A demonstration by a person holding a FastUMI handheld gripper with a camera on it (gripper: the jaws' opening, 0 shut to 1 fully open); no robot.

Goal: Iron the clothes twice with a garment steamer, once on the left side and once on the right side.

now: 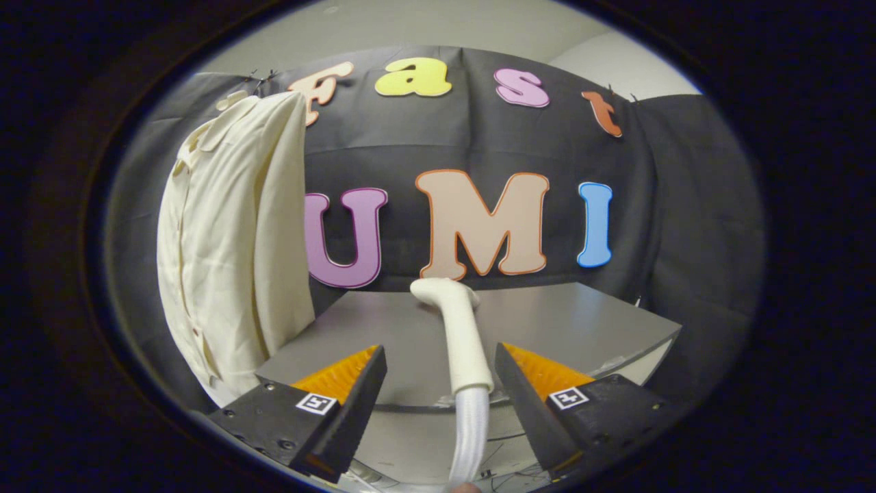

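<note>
Gripper: gripper [441, 383] stands wide, its two fingers spread to either side of the steamer handle with a clear gap on each side; neither finger presses on it, so nothing is gripped.

Steamer: white plastic garment steamer wand [457, 329] stands upright between the fingers, its curved head [441, 291] bent over toward the shirt side. The head looks to be over the grey table's middle, though depth is hard to judge. A white ribbed hose [471, 431] runs down from the handle's lower end, below the table's near edge.

Why upright: the wand looks propped so that its slim handle offers itself to a sideways pinch; what keeps it standing is hidden.

Clothes: cream button-front shirt [229, 239] with a collar hangs against the black cloth wall [684, 205], beyond the table's left edge and well apart from the steamer head. It hangs full length, presumably so the steamer can travel down each side.

Table: flat grey tabletop [582, 322] lies ahead of the fingers, its near edge just behind them.

Step in hand: by my reading, the approach to grasp the handle; neither ironing pass appears begun.

Next move calls for: closing squarely on the handle above the hose joint.

Risk: an off-centre pinch could tip the wand or catch the hose.
</note>
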